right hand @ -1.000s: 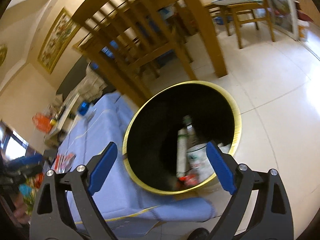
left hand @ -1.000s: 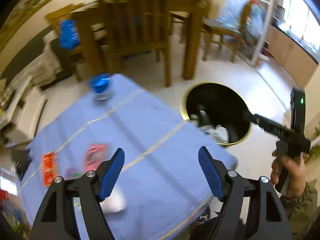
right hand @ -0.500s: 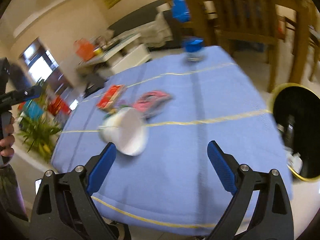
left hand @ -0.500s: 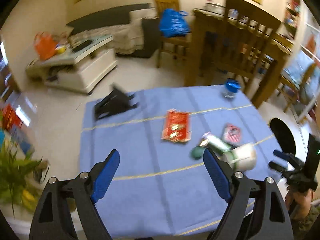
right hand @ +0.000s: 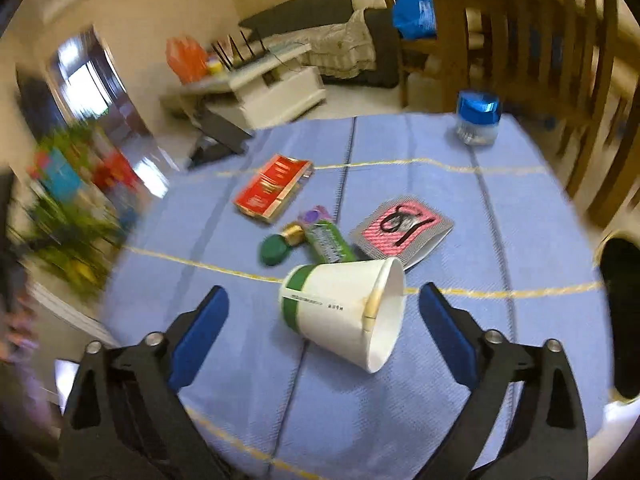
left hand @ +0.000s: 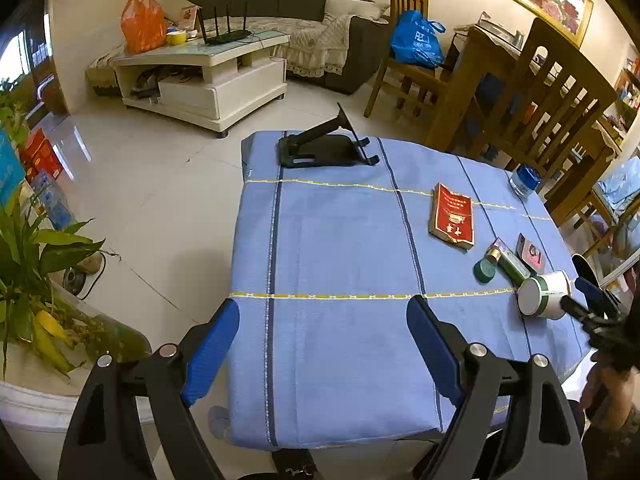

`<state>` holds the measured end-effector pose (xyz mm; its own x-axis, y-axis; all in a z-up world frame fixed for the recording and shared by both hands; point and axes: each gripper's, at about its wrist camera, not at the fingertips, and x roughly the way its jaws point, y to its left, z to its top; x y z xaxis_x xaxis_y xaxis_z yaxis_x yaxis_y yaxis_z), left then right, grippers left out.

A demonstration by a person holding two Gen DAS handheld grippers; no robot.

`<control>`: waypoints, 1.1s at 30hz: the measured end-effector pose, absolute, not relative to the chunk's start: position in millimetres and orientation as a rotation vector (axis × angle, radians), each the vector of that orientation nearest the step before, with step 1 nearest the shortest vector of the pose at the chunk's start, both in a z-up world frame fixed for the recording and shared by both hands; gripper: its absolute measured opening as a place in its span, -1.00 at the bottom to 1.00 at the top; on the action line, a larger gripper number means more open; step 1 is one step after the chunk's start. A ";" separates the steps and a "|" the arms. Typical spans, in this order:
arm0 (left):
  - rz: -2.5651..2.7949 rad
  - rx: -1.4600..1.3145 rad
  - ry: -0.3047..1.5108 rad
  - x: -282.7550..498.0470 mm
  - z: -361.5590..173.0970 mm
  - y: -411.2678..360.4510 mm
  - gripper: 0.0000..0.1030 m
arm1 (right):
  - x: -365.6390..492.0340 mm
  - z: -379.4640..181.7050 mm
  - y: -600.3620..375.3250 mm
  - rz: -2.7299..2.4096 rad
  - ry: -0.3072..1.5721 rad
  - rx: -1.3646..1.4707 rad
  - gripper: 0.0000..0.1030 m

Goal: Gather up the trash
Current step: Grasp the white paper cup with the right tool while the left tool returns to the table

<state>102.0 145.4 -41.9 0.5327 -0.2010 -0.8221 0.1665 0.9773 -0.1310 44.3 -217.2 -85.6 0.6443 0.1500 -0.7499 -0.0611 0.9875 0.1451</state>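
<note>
A white paper cup with green bands (right hand: 332,308) lies on its side on the blue tablecloth (right hand: 460,208), mouth toward the right. My right gripper (right hand: 323,294) hovers just short of it; its jaws are opening, one on each side of the cup, and the pads do not touch it. Behind the cup lie a green tube (right hand: 326,240), a green cap (right hand: 274,250) and a pink pouch (right hand: 402,226). The black bin with a yellow rim (right hand: 622,320) stands off the table's right edge. My left gripper (left hand: 322,308) is open over the bare near part of the cloth (left hand: 340,240), holding nothing. The cup (left hand: 544,294) is far to its right.
A red box (left hand: 452,216), a black folding stand (left hand: 324,150) and a blue-lidded jar (left hand: 524,180) also sit on the table. Wooden chairs (left hand: 552,92) crowd the far right side. A potted plant (left hand: 36,280) stands to the left, and a white low table (left hand: 208,76) is beyond.
Both views have swung from the bin round to the table top. The cup now lies close in front of my right gripper, whose jaws stand wider.
</note>
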 end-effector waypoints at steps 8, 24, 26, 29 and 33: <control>-0.230 -0.018 1.017 108.4 -54.6 135.6 0.60 | 52.5 -125.5 -179.9 0.012 0.885 -0.019 0.89; -0.351 0.228 1.049 169.1 -77.0 -18.6 0.60 | 22.3 -103.0 -239.5 0.107 0.778 0.142 0.28; -0.361 0.254 1.061 184.5 -88.8 -40.8 0.60 | 15.4 -101.5 -247.9 0.117 0.765 0.165 0.28; -0.343 0.264 1.088 212.3 -107.1 -64.2 0.60 | 7.8 -103.5 -260.6 0.125 0.756 0.197 0.28; -0.337 0.272 1.107 239.4 -122.2 -85.9 0.60 | 0.6 -106.1 -276.7 0.141 0.733 0.257 0.28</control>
<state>239.4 -85.9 -122.2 0.4059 -0.1295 -0.9047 0.3969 0.9167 0.0469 0.6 -276.7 -106.1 0.7359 0.2161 -0.6417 -0.0374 0.9592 0.2801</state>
